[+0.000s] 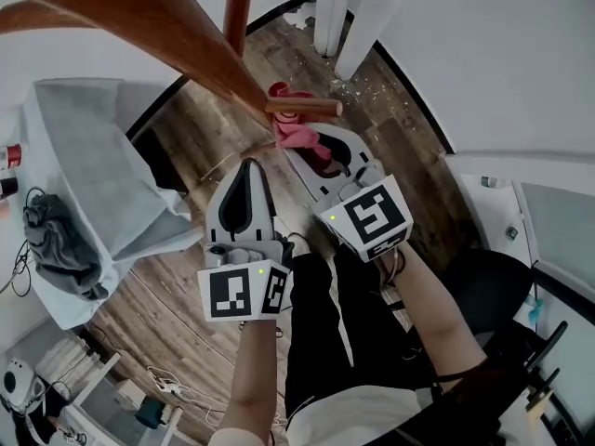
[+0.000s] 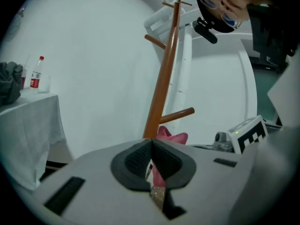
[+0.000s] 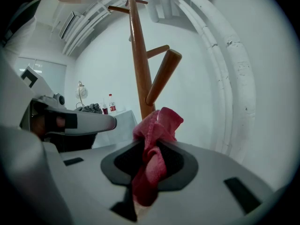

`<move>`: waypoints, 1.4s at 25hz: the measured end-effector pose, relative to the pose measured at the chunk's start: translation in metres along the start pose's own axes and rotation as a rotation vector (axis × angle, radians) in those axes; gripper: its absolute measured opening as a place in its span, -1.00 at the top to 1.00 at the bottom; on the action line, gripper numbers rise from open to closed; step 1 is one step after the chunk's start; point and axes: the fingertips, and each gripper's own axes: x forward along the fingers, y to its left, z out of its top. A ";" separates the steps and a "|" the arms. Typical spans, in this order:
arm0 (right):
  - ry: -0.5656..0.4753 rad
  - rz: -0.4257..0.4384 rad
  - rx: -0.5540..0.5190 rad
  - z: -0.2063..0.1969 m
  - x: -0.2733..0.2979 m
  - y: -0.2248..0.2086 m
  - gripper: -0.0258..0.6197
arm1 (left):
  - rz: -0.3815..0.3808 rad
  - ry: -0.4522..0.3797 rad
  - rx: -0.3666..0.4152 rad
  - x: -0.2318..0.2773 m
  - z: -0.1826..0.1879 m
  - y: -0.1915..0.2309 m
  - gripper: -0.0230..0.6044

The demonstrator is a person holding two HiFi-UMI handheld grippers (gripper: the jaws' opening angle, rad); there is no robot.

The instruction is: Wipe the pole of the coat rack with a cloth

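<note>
The coat rack's brown wooden pole (image 1: 181, 28) slants across the head view from the upper left, with a short peg (image 1: 303, 108) sticking out to the right. A pink cloth (image 1: 299, 130) is bunched right under that peg. My right gripper (image 1: 314, 150) is shut on the cloth, which bulges out between its jaws (image 3: 151, 159) just in front of the pole (image 3: 139, 60). My left gripper (image 1: 249, 163) is shut with nothing in it, its tips close to the pole's left side. In the left gripper view the pole (image 2: 164, 78) rises straight ahead, with the cloth (image 2: 172, 136) beside it.
A table under a white sheet (image 1: 102, 170) stands at the left with a grey garment (image 1: 58, 240) and a bottle (image 1: 9, 154) on it. White pipes (image 1: 337, 7) rise behind the rack. A black chair (image 1: 483, 291) is at the right. The floor is wood planks.
</note>
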 end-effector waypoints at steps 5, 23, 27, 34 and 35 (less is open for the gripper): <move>-0.019 -0.005 -0.010 -0.001 0.005 -0.003 0.64 | -0.003 0.001 0.006 0.005 -0.013 0.004 0.90; -0.186 0.005 -0.076 0.000 0.015 -0.013 0.63 | -0.018 -0.029 0.061 0.037 -0.057 0.026 0.90; -0.228 0.004 -0.066 0.000 0.017 -0.013 0.63 | -0.022 -0.045 0.069 0.043 -0.067 0.034 0.90; -0.218 0.016 -0.079 -0.016 0.015 -0.020 0.63 | -0.025 -0.059 0.091 0.055 -0.088 0.038 0.90; -0.215 0.017 -0.084 -0.019 0.015 -0.021 0.63 | -0.029 -0.058 0.093 0.057 -0.092 0.038 0.90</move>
